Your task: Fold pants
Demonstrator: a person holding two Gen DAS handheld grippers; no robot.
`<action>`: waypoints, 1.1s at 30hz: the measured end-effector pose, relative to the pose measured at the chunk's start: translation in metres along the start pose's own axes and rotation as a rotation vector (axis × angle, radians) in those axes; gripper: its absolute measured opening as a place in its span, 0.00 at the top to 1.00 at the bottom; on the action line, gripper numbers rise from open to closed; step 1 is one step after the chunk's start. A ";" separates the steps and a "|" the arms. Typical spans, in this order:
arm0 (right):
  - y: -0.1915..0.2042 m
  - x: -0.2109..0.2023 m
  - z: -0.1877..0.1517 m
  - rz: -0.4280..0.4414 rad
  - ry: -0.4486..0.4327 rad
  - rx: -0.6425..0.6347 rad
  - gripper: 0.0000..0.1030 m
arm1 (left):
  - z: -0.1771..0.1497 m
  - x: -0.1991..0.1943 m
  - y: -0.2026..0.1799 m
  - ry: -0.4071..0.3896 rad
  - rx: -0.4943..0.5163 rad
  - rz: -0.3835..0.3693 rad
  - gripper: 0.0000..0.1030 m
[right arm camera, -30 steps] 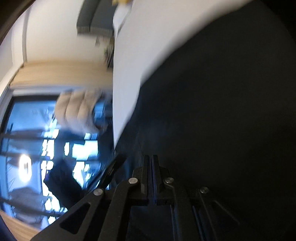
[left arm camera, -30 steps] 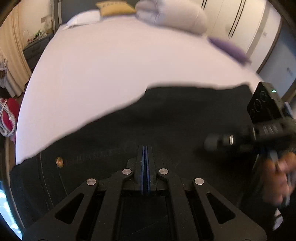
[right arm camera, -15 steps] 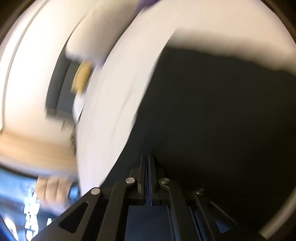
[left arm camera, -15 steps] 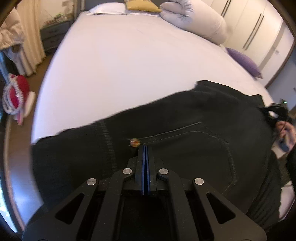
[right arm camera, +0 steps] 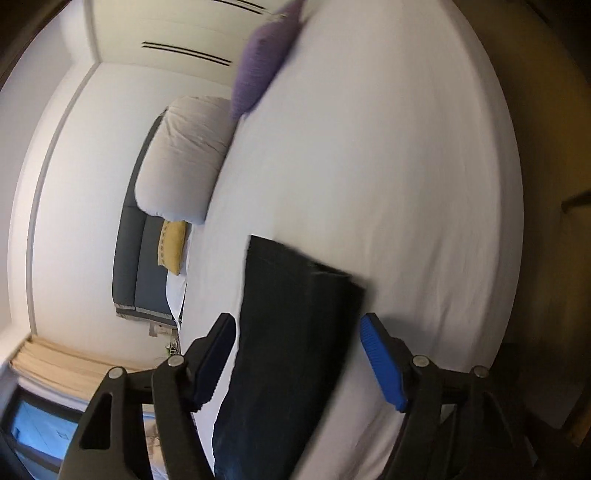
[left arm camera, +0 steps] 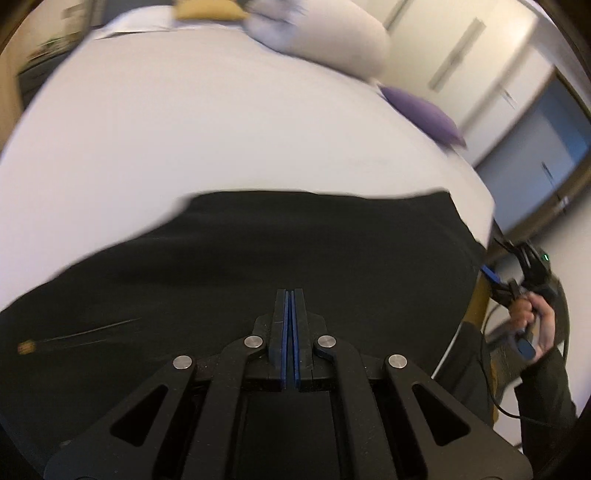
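Observation:
The black pants [left arm camera: 280,258] lie spread on the white bed [left arm camera: 207,122], with a brass rivet [left arm camera: 26,347] at the lower left. My left gripper [left arm camera: 290,295] is shut just over the dark cloth; whether it pinches any is hidden. In the right wrist view the pants [right arm camera: 291,332] show as a dark folded strip on the sheet [right arm camera: 388,166]. My right gripper [right arm camera: 299,332] is open and empty, jaws wide on either side of the strip's end. It also shows at the bed's right edge in the left wrist view [left arm camera: 517,280].
A white rolled duvet [left arm camera: 332,40], a purple cushion [left arm camera: 428,114] and a yellow pillow [left arm camera: 207,11] lie at the far end of the bed. White wardrobe doors [left arm camera: 461,62] stand at the right. The grey headboard [right arm camera: 136,240] is beyond the pillows.
My right gripper has opened and let go of the pants, and pulled back off the bed's right edge. The pants have been laid flatter. My left gripper stays shut.

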State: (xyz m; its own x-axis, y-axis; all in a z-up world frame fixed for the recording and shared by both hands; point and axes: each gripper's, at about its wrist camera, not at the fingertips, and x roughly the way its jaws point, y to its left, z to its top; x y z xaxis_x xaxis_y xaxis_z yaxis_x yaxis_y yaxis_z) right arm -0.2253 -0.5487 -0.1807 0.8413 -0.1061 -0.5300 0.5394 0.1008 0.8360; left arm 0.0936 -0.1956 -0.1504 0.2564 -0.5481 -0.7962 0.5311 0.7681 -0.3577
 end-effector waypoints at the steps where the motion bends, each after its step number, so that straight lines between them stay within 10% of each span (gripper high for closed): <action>1: -0.002 0.010 -0.001 -0.004 0.008 0.018 0.34 | 0.002 0.013 -0.009 0.024 0.013 -0.008 1.00; 14: -0.006 0.043 0.005 0.245 0.077 0.112 0.51 | -0.017 0.069 0.011 0.177 -0.090 -0.068 1.00; 19: 0.011 0.078 0.011 0.234 0.094 0.082 0.56 | -0.019 0.068 0.008 0.182 -0.071 -0.035 1.00; 23: 0.003 0.090 0.021 0.198 0.100 0.105 0.91 | -0.017 0.068 0.009 0.180 -0.082 -0.043 1.00; 33: 0.052 0.082 0.006 0.046 0.041 -0.101 0.95 | -0.020 0.068 0.019 0.172 -0.127 -0.087 0.99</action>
State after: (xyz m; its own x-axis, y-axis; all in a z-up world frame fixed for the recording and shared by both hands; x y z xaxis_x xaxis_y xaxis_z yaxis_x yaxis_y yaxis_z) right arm -0.1284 -0.5577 -0.1796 0.8648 -0.0589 -0.4986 0.4994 0.2036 0.8421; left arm 0.1052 -0.2112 -0.2209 0.0667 -0.5582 -0.8271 0.4364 0.7617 -0.4789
